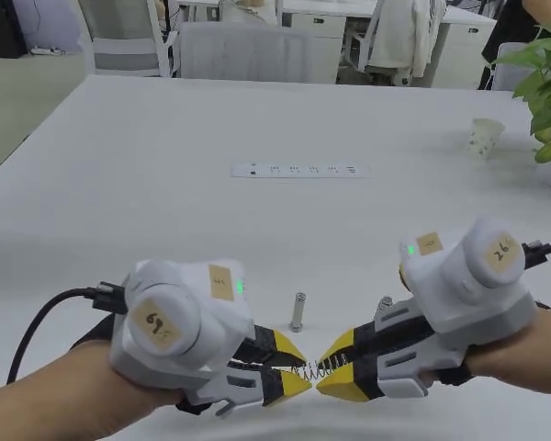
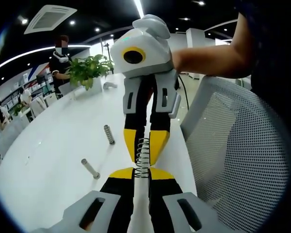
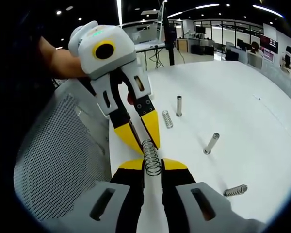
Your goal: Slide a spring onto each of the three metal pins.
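Observation:
A small steel spring [image 1: 310,369] hangs just above the white table [image 1: 165,202] between the yellow tips of both grippers, which point at each other. My left gripper [image 1: 298,369] [image 2: 140,173] is shut on one end of the spring [image 2: 141,155]. My right gripper [image 1: 326,370] [image 3: 153,164] is shut on the other end of the spring [image 3: 152,158]. A thin dark rod shows between the left gripper's [image 3: 145,138] jaws. One metal pin [image 1: 297,312] [image 3: 179,106] stands upright just beyond the tips. A loose spring [image 3: 168,119] lies beside it. Another bare pin [image 3: 211,143] stands further off.
A pin wearing a spring [image 3: 235,190] lies on the table. A white power strip [image 1: 296,170] sits mid-table, with a paper cup [image 1: 485,138] and a leafy plant [image 1: 546,87] at the far right. A grey mesh chair [image 2: 237,145] is at the near edge.

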The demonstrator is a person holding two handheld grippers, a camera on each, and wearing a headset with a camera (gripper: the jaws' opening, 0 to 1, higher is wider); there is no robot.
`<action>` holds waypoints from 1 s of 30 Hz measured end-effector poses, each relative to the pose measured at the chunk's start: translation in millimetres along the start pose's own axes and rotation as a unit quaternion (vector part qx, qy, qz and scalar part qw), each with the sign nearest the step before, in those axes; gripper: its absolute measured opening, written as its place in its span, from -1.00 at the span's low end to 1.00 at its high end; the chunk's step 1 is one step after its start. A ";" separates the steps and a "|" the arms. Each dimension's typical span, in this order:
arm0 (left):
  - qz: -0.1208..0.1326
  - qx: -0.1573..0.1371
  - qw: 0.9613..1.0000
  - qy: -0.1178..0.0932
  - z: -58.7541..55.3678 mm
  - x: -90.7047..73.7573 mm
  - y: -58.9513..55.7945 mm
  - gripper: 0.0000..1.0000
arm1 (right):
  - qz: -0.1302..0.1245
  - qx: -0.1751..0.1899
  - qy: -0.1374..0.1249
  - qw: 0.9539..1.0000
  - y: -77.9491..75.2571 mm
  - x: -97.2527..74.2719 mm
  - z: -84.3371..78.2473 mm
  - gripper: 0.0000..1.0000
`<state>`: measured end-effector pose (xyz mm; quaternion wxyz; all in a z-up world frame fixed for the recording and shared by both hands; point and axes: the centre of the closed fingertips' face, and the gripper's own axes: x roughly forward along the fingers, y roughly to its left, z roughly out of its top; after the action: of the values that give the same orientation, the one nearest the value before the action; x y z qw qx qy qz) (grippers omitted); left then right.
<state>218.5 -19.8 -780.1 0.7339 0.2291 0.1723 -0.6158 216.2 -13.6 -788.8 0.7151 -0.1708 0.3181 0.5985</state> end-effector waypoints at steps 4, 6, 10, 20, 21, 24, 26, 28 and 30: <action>0.000 0.005 1.000 0.005 -1.9 1.1 0.2 -0.96 | 0.001 -0.001 0.002 1.000 1.0 0.4 1.5 -0.80; 0.001 0.005 1.000 0.006 -2.3 1.2 0.7 -0.96 | 0.000 -0.004 0.003 1.000 1.1 0.4 2.8 -0.80; 0.001 0.004 1.000 0.006 -2.4 1.2 0.8 -0.96 | 0.001 -0.005 0.001 1.000 1.9 -0.2 6.7 -0.81; -0.001 0.004 1.000 0.008 -3.5 2.9 0.1 -0.96 | -0.001 -0.021 0.016 1.000 5.2 0.5 12.6 -0.82; -0.001 0.004 1.000 0.007 -3.3 3.1 0.1 -0.96 | -0.001 -0.021 0.019 1.000 5.3 0.5 13.3 -0.82; -0.001 0.003 1.000 0.008 -3.5 3.6 0.1 -0.96 | -0.002 -0.024 0.025 0.999 5.8 1.4 14.6 -0.82; -0.001 0.004 1.000 0.008 -3.9 3.9 -0.3 -0.96 | -0.001 -0.026 0.032 0.999 6.5 2.0 13.9 -0.83; 0.001 0.003 1.000 0.008 -4.3 3.6 -0.2 -0.96 | -0.002 -0.026 0.037 0.999 6.6 2.3 13.8 -0.83; 0.001 0.001 1.000 0.006 -4.5 3.2 0.0 -0.96 | -0.003 -0.028 0.040 0.999 7.3 2.3 14.7 -0.83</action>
<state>219.2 -19.9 -785.6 0.7333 0.2333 0.1758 -0.6139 213.0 -1.0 -778.5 0.6983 -0.2152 0.3292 0.5980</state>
